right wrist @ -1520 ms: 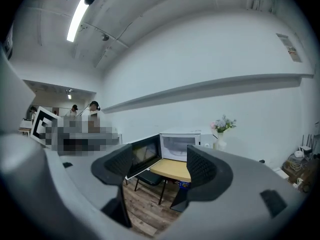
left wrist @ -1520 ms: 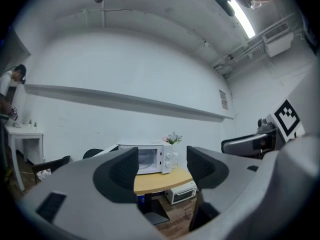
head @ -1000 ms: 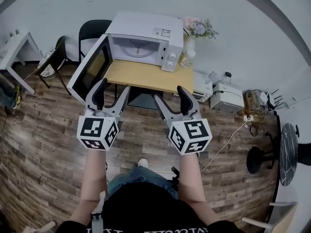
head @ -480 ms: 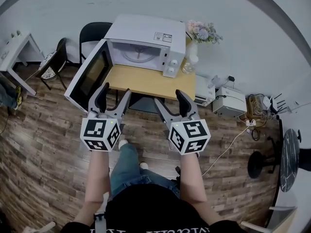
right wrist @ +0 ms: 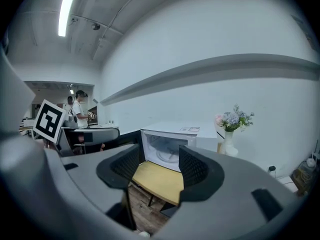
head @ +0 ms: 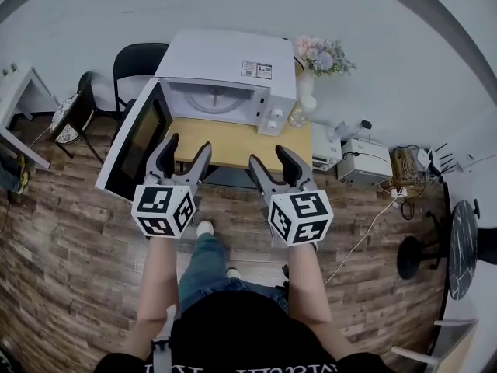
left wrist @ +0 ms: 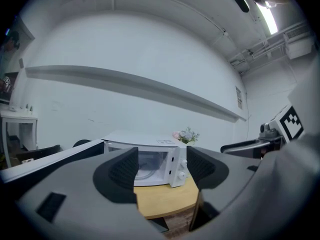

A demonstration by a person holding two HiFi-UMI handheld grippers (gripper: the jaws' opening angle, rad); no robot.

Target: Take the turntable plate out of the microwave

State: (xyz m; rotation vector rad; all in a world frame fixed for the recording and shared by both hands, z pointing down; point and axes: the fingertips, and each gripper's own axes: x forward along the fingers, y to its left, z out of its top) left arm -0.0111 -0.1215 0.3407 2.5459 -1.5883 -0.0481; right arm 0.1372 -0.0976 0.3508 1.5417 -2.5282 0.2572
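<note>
A white microwave (head: 233,64) stands on a small yellow table (head: 233,144) with its door (head: 136,142) swung open to the left. The clear turntable plate (head: 215,98) lies inside the cavity; it also shows in the left gripper view (left wrist: 146,165) and the right gripper view (right wrist: 167,151). My left gripper (head: 188,144) is open and empty, level, in the air over the table's front edge by the door. My right gripper (head: 268,157) hangs beside it, short of the table; its jaws are closing with nothing between them. Both point at the microwave's opening.
A vase of flowers (head: 314,53) stands at the microwave's right. A black chair (head: 136,61) is behind the open door. A white box (head: 365,162) and cables lie on the wooden floor to the right. A round black table (head: 462,247) stands far right.
Both grippers have moved forward toward the table and microwave as the person stepped closer. The right gripper's jaws have narrowed. The left jaws keep their width.
</note>
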